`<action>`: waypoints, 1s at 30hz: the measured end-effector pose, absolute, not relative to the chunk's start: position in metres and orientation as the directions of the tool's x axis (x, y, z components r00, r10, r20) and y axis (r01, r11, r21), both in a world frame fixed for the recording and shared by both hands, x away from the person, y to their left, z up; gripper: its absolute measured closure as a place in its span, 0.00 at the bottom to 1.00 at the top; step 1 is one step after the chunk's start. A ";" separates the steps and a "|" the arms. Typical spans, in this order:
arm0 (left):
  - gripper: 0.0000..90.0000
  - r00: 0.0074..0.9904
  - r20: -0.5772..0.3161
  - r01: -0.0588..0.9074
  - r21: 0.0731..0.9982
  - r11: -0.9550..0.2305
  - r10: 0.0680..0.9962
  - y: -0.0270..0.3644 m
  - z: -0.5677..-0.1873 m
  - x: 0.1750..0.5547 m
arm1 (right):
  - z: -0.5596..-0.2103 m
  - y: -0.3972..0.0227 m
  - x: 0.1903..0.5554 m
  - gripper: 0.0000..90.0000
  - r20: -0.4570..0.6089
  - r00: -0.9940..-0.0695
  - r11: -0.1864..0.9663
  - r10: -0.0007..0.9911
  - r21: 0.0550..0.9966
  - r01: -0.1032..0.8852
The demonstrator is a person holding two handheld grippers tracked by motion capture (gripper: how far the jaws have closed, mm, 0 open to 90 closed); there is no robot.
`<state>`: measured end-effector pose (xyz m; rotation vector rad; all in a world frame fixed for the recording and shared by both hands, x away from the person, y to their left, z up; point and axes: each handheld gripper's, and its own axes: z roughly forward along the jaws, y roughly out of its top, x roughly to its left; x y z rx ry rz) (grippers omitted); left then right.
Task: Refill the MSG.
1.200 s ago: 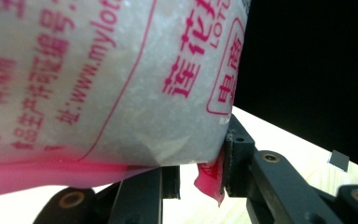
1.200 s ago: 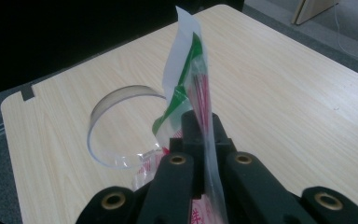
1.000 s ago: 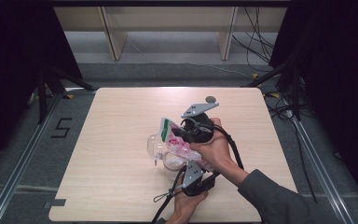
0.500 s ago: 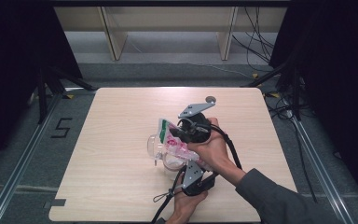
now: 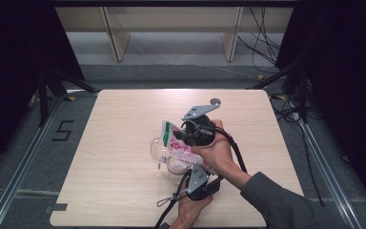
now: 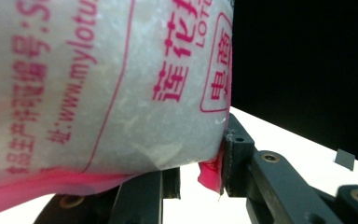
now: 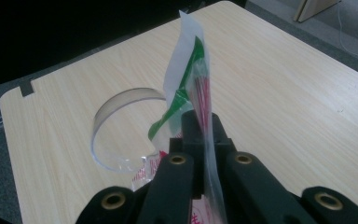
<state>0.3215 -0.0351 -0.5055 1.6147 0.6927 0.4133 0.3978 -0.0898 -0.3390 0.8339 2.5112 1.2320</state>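
Right gripper view: bag point(image 7: 200, 88) pinched between right tongs point(image 7: 199, 135).

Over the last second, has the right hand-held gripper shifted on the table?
No. The right hand-held gripper sits at the same spot relative to the table edges, pinching the bag.

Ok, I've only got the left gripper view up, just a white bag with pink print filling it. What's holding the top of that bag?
Observer: The right gripper is shut on the bag's flat top edge, which has a green stripe.
Operator: And is there anything under or beside the bag?
Observer: A clear plastic container sits on the table, beside and partly under the bag; its round open rim shows in the right gripper view.
Operator: Where's my left gripper on the table?
Observer: The left gripper comes in from the near edge in the high view and clamps the bag's lower end.
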 end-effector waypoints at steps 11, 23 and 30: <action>0.81 0.765 -0.104 0.174 0.984 -0.048 0.636 -0.037 -0.506 0.324 | -0.341 -0.087 0.399 1.00 0.041 -0.808 0.489 0.587 0.778 0.395; 0.81 0.785 -0.096 0.168 0.984 -0.060 0.612 -0.036 -0.507 0.328 | -0.345 -0.081 0.399 1.00 0.013 -0.814 0.529 0.581 0.754 0.389; 0.81 0.788 -0.100 0.169 0.984 -0.058 0.607 -0.036 -0.507 0.328 | -0.345 -0.081 0.399 1.00 0.019 -0.809 0.531 0.588 0.745 0.404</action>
